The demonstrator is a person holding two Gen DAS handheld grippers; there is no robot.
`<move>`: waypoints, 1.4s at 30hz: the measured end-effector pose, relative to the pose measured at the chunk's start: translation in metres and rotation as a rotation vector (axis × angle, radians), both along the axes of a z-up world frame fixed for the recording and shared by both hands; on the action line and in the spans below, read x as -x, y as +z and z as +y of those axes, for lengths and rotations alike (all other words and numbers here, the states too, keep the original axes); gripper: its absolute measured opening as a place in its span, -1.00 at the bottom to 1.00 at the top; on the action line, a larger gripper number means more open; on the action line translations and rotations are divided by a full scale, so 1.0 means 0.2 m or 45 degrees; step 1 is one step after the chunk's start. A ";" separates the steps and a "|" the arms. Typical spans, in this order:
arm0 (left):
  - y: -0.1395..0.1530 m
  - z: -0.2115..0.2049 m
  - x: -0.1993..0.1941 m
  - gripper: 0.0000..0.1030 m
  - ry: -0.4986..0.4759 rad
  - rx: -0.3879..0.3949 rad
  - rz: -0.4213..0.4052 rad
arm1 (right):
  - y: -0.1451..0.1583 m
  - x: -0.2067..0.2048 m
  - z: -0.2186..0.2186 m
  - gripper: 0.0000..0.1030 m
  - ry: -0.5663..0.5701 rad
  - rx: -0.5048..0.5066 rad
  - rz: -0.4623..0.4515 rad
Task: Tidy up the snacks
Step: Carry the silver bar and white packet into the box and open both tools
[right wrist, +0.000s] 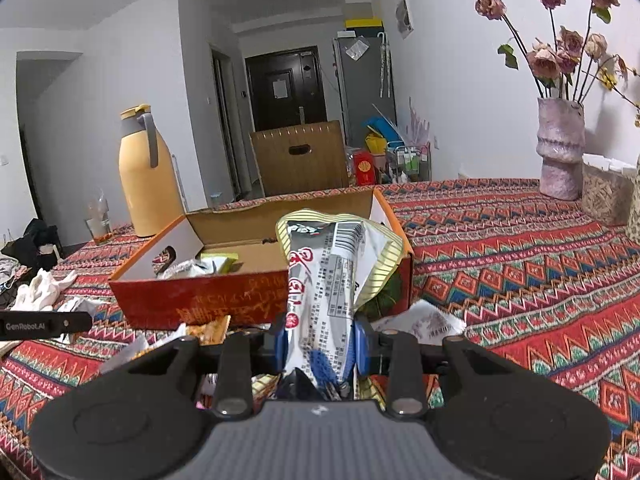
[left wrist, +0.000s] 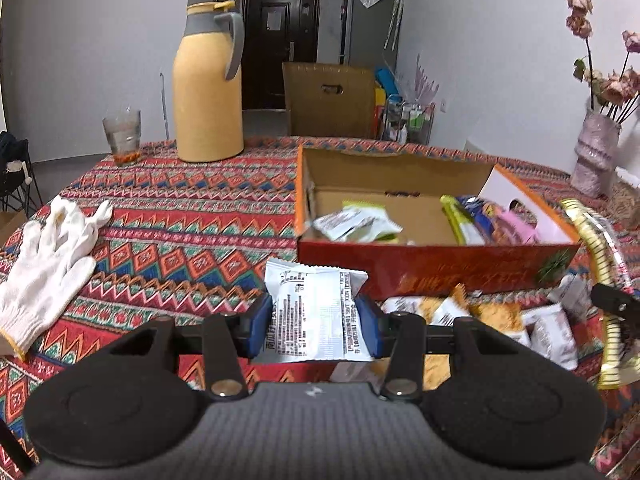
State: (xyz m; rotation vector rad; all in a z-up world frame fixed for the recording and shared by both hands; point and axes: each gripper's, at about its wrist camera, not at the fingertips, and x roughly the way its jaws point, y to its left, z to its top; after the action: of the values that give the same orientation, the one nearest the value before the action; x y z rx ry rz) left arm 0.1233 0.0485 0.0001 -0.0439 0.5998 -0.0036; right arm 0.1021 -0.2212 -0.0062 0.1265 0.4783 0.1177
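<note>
Snacks in transit — left gripper (left wrist: 316, 322) pinches a white packet (left wrist: 314, 312) flat across its width, long axis pointing ahead toward the red box (left wrist: 436, 264) just beyond and slightly right. Right gripper (right wrist: 320, 344) is clamped on a silver packet (right wrist: 324, 276), long axis upright and leaning toward the same box, directly ahead on the desk (right wrist: 520, 264) — both near.

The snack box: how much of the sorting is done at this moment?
Done: several packets already lie inside the red box, both at its left and at its right end.
In hand: the left gripper is shut on a white packet; the right gripper is shut on a long silver packet.
Left: loose packets on the tablecloth before the box.
</note>
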 end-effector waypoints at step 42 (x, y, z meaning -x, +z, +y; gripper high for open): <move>0.03 -0.22 -0.68 -0.09 0.132 0.051 -0.049 | -0.04 -0.93 0.18 -0.38 0.098 0.067 0.005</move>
State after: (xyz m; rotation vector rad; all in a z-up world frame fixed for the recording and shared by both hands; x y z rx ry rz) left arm 0.2585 0.0041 0.0058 -0.1131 0.5583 0.0840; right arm 0.2890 -0.1844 -0.0146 0.0571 0.4902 0.1798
